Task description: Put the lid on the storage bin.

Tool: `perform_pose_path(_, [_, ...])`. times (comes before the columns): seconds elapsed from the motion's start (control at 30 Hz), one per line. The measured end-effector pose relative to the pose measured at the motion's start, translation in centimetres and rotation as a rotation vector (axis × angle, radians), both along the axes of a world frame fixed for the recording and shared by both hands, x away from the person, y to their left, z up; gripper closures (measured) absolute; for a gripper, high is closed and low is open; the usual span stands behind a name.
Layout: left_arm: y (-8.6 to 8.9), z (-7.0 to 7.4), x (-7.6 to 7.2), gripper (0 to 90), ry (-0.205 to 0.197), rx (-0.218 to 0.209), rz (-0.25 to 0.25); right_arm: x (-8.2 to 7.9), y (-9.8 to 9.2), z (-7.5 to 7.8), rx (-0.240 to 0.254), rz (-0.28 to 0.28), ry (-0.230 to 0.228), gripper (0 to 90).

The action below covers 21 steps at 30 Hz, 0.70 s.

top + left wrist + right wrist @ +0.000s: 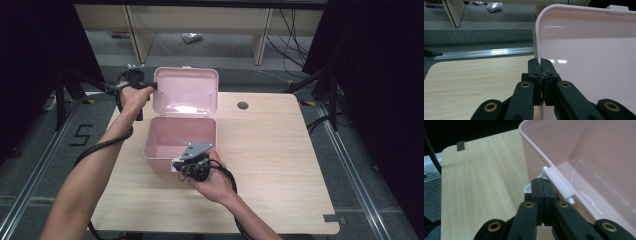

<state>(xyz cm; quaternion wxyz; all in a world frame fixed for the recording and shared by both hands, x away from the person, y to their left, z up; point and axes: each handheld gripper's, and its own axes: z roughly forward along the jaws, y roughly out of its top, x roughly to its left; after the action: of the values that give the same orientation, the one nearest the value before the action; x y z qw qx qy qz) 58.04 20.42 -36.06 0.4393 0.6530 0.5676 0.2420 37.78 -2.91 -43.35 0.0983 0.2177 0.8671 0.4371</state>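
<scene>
While pinched in the left claw (541, 65), pink lid's (586, 50) edge; right claw (543, 185) shut beside box (574, 150) latch (560, 182).

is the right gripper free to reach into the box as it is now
Probably not yet. The right gripper is shut at the latch on the box front. The lid stands open, pinched by the left gripper, so the way in is clear once it lets go.

Bare forearms; each black claw (541, 65) has brass-ringed pivots, a trailing black cable.
</scene>
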Motion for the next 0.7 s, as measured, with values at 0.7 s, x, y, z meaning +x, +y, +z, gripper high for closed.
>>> perform_pose_path(0.7, [0.3, 0.9, -2.2, 87.9, -0.084, 0.003, -0.016, 0.0, 0.0, 0.0, 0.004, -0.002, -0.003, 90.0])
